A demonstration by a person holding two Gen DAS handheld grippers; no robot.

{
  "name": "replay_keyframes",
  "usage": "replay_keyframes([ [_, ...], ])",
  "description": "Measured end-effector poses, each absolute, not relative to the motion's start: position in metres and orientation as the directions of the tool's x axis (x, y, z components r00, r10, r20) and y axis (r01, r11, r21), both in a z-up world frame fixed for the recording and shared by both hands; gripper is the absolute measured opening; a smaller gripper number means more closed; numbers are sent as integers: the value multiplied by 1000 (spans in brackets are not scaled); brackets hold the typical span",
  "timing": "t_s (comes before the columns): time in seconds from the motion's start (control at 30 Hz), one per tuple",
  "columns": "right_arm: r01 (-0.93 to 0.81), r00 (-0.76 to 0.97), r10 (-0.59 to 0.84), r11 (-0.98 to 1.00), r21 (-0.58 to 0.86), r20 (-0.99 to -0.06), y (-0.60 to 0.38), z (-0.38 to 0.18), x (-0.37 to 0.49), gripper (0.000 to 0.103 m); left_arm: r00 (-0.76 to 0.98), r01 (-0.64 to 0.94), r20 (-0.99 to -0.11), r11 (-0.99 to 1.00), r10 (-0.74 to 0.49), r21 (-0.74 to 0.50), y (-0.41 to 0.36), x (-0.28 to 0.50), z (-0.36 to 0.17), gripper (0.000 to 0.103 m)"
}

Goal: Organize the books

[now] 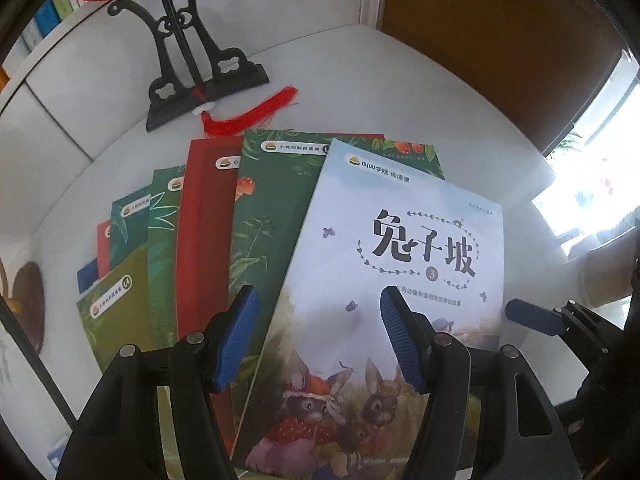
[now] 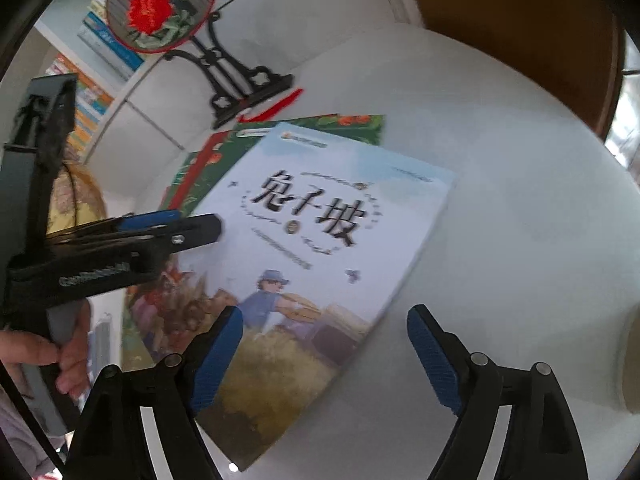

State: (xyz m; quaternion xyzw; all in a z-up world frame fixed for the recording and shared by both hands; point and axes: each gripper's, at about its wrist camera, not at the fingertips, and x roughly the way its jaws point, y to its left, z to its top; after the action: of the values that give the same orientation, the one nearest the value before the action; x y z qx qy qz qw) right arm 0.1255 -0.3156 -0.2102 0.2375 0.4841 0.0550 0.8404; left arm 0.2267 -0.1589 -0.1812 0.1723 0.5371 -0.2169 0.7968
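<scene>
Seeing pale-blue rabbit book (image 1: 400,264) topmost on fanned books (image 1: 208,240); our left gripper (image 1: 320,340), right gripper (image 2: 326,360) both apart, gripping nothing.

1. The pale blue book (image 1: 400,280) on top of the fan is showing the big black title 兔子坡.
2. A circled 3 is sitting under that title.
3. Its top-left corner is reading 叫叫学院 阅读课.
4. The smaller subtitle lines are staying too blurred to read.

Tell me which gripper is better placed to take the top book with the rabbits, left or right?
Probably the left gripper. Its open jaws hang right over the light blue rabbit book, straddling its left edge. The right gripper also stands open, over the book's lower right corner and bare white table.
</scene>
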Motion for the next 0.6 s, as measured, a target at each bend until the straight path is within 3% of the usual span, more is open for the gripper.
replay_keyframes([
  [0.3, 30, 545, 319, 917, 398, -776, -295, -205, 143, 87, 335, 491, -933, 870, -131, 54, -148, 222, -176, 61],
  [0.47, -107, 581, 361, 922, 371, -730, -276, -190, 157, 92, 305, 353, -940, 935, -151, -36, -106, 217, -173, 60],
  [0.6, -202, 550, 396, 917, 343, -735, -251, -194, 172, 93, 319, 269, -939, 962, -127, -39, -77, 214, -173, 61],
])
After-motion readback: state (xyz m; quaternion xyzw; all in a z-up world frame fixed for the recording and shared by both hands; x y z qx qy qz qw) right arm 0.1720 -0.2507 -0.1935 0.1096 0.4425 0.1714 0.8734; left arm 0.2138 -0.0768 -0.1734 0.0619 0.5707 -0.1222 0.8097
